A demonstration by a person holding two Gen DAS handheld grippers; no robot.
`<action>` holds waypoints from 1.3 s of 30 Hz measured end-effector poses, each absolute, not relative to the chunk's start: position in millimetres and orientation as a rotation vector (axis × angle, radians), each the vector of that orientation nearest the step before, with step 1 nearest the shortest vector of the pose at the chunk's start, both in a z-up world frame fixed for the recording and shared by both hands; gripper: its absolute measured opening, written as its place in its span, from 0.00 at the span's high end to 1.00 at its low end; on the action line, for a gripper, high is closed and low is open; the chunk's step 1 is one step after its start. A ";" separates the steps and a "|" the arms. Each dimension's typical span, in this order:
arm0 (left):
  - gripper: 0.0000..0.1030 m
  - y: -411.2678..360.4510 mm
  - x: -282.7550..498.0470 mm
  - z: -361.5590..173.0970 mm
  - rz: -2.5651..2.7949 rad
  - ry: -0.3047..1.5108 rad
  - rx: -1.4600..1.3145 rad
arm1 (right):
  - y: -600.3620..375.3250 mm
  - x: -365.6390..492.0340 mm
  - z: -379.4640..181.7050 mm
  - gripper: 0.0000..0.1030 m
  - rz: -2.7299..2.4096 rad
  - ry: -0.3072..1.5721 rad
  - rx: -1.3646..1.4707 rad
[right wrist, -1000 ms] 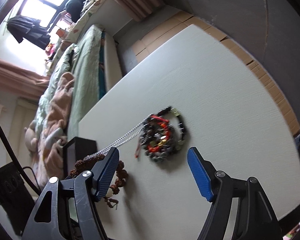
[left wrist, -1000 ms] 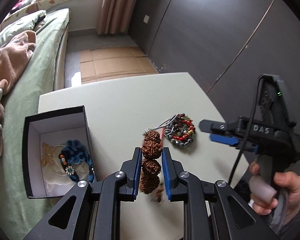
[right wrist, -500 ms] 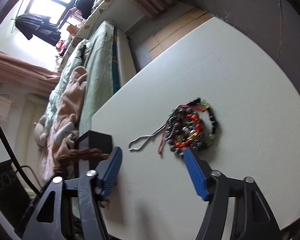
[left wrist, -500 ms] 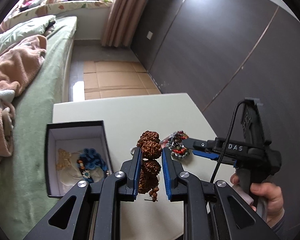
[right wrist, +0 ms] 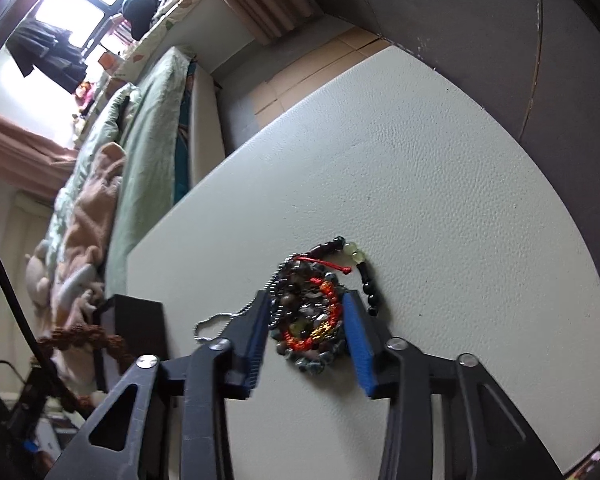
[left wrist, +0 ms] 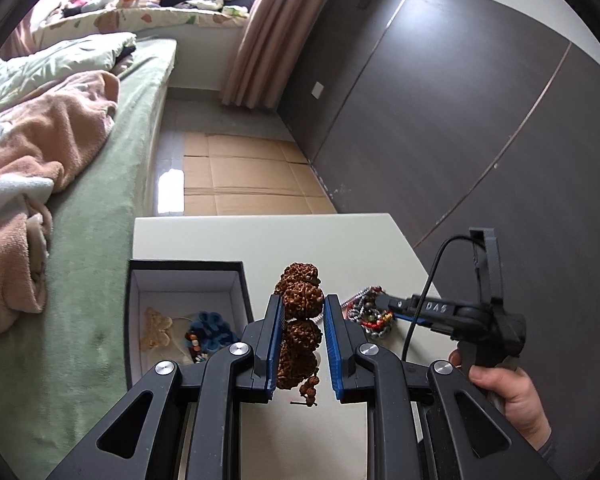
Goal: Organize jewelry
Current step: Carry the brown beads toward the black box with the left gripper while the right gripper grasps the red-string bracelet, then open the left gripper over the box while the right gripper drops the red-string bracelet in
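Observation:
My left gripper is shut on a brown rudraksha bead bracelet and holds it above the table, just right of the black box. The box is open, white inside, with a blue bracelet and a pale gold piece in it. My right gripper is open, its jaws on either side of a pile of mixed bead bracelets with a silver chain on the table. The pile also shows in the left wrist view.
The pale table stands beside a green bed with a peach blanket. A dark wall panel runs along the right. Flattened cardboard lies on the floor beyond the table.
My left gripper has lifted the brown bracelet off the table and drawn back. My right gripper has moved in over the bead pile, its jaws narrowing around it.

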State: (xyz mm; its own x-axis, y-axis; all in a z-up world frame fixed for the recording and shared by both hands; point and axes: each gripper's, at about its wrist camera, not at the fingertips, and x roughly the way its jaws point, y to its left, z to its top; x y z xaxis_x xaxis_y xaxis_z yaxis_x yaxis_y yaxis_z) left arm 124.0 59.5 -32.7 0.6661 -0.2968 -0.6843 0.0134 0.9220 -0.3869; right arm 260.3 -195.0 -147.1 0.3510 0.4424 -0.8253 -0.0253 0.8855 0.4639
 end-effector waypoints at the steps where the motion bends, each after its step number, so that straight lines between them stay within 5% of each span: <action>1: 0.80 61.7 124.0 -32.5 -0.175 0.824 -0.372 | -193.6 260.9 -148.1 0.73 0.298 1.181 0.382; 3: 0.80 66.3 123.2 -31.5 -0.165 0.817 -0.383 | -193.2 261.7 -148.9 0.91 0.275 1.183 0.355; 32: 0.80 122.6 116.7 -34.1 -0.001 0.734 -0.525 | -184.9 215.9 -45.5 0.91 0.534 0.868 0.459; 37: 0.72 131.1 118.9 -37.5 0.017 0.752 -0.567 | -171.3 209.5 -33.8 0.91 0.586 0.834 0.466; 39: 0.58 133.9 119.3 -38.6 0.031 0.760 -0.580 | -163.7 207.1 -31.7 0.91 0.620 0.830 0.475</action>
